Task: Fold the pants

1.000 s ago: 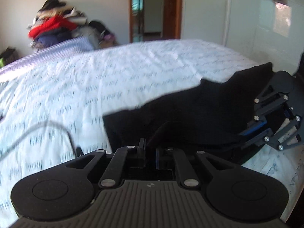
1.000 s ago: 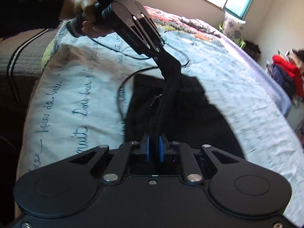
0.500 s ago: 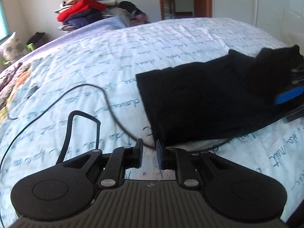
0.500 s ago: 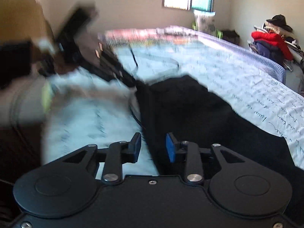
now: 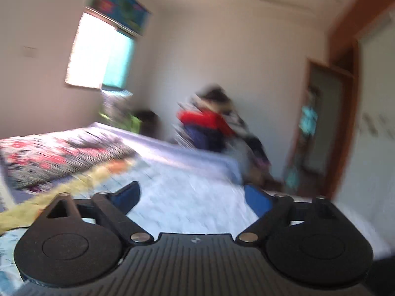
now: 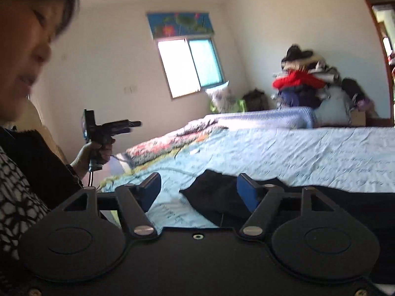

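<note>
Claws both lifted, pointing nearly level across bed. My right gripper (image 6: 197, 192): jaws opening, about two-thirds wide, nothing pinched. Black pants (image 6: 308, 202) lie flat on sheet just beyond right fingers, let go. My left gripper (image 5: 192, 197): jaws opening, near full spread, only blurred bedsheet (image 5: 187, 197) between. My left hand (image 6: 95, 151) held up at chest height, gripping handle. Sheet carries cursive script, too small to read. Clothes pile (image 6: 306, 83) against far wall; window (image 6: 190, 66) behind.

left-wrist view motion-blurred, pants (image 6: 217, 197) partly behind gripper body
</note>
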A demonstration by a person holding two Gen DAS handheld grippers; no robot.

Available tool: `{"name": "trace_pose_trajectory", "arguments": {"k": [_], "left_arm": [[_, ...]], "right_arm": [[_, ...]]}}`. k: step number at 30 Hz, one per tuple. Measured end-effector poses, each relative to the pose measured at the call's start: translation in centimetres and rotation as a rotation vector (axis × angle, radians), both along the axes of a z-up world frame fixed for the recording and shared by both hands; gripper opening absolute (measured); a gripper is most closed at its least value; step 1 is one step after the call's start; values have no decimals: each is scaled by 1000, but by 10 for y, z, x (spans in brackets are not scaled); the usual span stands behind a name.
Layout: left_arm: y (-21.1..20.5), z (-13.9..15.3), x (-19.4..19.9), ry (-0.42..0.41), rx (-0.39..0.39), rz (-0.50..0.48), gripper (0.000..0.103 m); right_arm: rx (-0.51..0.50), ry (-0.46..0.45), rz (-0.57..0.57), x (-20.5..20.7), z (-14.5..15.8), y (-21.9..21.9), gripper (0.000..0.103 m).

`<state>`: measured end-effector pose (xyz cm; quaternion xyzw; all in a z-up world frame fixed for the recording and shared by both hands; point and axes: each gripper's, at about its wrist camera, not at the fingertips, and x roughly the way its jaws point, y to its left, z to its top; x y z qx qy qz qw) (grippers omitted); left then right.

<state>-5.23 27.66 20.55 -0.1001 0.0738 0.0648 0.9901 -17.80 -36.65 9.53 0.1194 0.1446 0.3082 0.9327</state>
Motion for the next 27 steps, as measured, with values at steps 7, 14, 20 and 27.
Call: {"name": "trace_pose_trajectory", "arguments": {"k": [7, 14, 20, 27], "left_arm": [[-108, 22, 20, 96, 315, -40, 102], [-301, -120, 61, 141, 153, -561, 101], [-406, -205, 73, 32, 310, -686, 99], [-355, -224, 59, 85, 559, -716, 90]], "right_arm": [[99, 35, -236, 7, -19, -44, 76], [177, 8, -330, 8, -16, -54, 77], [198, -24, -443, -8, 2, -76, 79], [27, -46, -688, 5, 3, -86, 85]]}}
